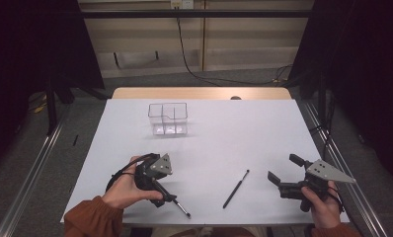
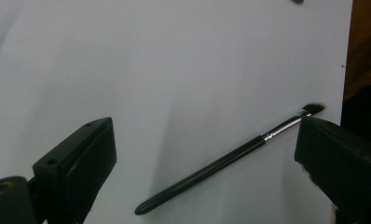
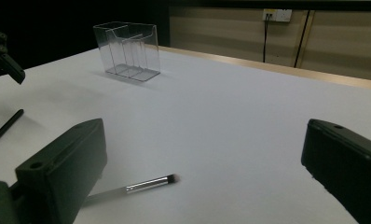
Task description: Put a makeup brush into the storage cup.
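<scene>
One brush (image 2: 230,158) tip (perhaps) tool-hidden (image 2: 207,154)

From where I stand, I can read no text, label, brand, number or sign on anything here.

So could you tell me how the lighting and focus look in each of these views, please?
High view: table evenly lit, surroundings dark, clear box faint but sharp. Left gripper view: near fingers soft, brush fairly sharp with a pale shadow. Right gripper view: dim at left, second brush slightly blurred.
</scene>
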Tool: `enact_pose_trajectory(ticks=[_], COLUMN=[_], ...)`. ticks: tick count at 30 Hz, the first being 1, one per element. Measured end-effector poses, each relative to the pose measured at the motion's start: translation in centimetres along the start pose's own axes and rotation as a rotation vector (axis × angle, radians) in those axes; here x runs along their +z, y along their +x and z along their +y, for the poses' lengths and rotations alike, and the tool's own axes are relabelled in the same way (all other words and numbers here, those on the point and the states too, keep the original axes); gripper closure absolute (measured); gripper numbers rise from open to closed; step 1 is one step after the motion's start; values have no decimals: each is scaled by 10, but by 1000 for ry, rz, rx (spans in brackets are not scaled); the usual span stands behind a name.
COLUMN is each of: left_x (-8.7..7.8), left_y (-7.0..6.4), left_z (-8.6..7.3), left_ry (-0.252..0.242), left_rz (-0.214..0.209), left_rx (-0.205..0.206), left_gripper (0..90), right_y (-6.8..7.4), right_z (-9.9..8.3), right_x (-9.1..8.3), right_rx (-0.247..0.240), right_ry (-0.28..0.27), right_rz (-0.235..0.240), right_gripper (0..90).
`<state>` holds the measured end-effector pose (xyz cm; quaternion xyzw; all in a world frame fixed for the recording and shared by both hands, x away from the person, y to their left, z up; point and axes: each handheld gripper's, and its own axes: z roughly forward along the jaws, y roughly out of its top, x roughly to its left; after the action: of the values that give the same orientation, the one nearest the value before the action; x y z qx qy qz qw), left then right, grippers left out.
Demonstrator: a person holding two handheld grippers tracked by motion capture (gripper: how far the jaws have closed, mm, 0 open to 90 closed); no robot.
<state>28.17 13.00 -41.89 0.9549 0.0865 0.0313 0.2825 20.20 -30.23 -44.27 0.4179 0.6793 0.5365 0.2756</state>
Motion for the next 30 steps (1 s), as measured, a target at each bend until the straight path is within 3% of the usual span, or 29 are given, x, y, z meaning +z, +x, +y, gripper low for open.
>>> enact_pose_trajectory(ticks=[8,13,14,15,20,22,30], left_x=[13,21,23,24,29,31,38], left_y=[-3,-4,-6,-5,-7,-7,-7], left_z=[2,3,3,4,4,5,7], left_ry=[59,107,103,114,146,164,182], left_rz=[-39,-59,-61,-63,-72,-85,-111], left_rx=[34,96,79,95,98,122,110], left_gripper=[56,57,57,57,55,69,168], right_y=[1,1,1,1,2,2,2], right_z=[0,0,0,0,0,0,-1], right_x=[1,1,2,2,2,2,2], right_rx=[-3,-4,-5,-5,-5,-7,-2], right_ry=[6,9,10,10,11,12,12], right_rz=[14,18,19,19,20,23,22], right_gripper=[0,0,0,0,0,0,0])
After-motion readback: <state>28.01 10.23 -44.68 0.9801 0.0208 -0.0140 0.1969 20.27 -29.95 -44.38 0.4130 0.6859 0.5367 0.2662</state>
